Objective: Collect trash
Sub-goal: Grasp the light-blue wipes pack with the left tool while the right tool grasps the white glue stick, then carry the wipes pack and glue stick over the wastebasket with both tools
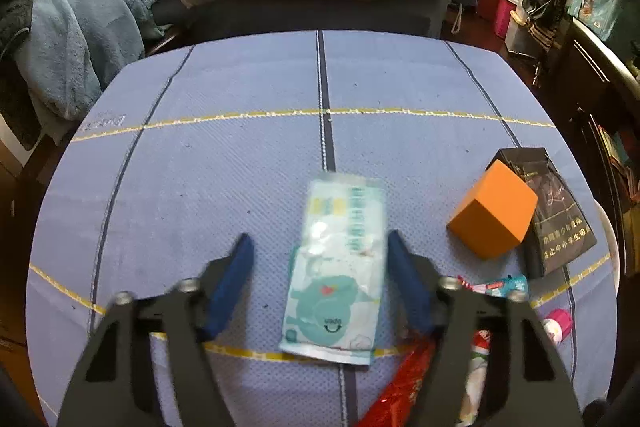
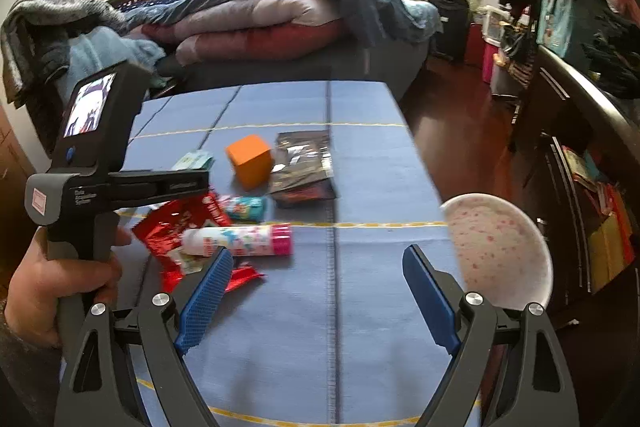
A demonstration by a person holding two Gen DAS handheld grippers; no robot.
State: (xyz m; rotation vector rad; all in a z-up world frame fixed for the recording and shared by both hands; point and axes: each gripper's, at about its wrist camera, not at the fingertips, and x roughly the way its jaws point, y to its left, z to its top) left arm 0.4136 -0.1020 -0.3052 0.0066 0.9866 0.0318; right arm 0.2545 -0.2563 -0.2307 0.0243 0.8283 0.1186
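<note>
The left gripper (image 1: 320,247), jaws parted astride the wipes packet (image 1: 340,267), should close squarely across its middle; the right gripper (image 2: 318,267) gapes empty.

Chinese warning characters, barely legible, on the dark packet (image 1: 558,223).

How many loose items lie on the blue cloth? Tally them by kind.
Flat packets and wrappers: 4 (pale green wipes packet, black packet, red foil wrapper, small teal wrapper)
Orange box: 1
Pink-capped bottle: 1
Total: 6

Teal wipes packet (image 1: 336,267) flat, red wrapper (image 2: 176,227) crumpled.
</note>
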